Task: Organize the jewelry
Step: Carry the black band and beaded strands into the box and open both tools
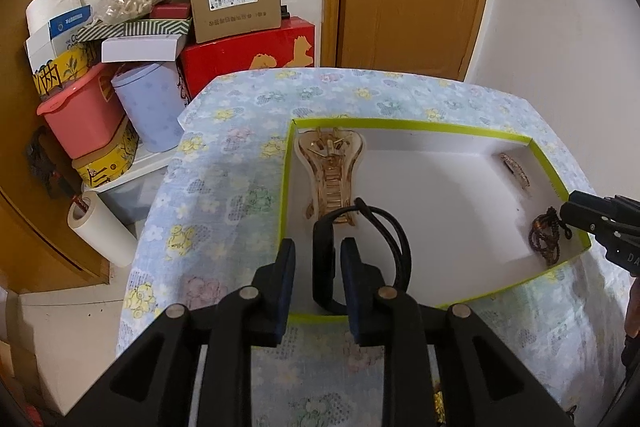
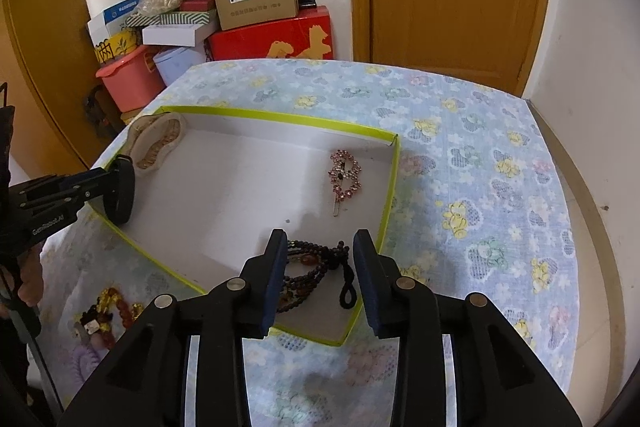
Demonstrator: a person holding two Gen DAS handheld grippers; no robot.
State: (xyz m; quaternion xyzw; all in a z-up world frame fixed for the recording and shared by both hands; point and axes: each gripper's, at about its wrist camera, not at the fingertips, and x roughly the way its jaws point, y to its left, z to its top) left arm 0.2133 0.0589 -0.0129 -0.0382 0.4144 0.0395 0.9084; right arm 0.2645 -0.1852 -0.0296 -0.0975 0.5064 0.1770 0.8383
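On flowered tablecloth (image 2: 480, 155), white tray w/ green rim (image 2: 280, 117) holds the jewelry. Left gripper (image 1: 316, 267) at near-left corner, jaws spread, black band (image 1: 324, 259) standing between them, not pinched. Right gripper (image 2: 320, 267) at near-right corner, jaws spread over dark bead bracelet (image 2: 308, 267). Pink hair clip (image 2: 345, 174) lies far right, beige claw clip (image 1: 330, 169) far left.

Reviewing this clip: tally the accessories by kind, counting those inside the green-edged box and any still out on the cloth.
Hair claw clips: 1, beige plastic claw clip
Flat hair clips: 1, pink rhinestone flower clip
Black bands: 1, black loop band
Bead strings: 1, dark beaded string
On the cloth: 1, amber and gold beaded cluster
Total: 5
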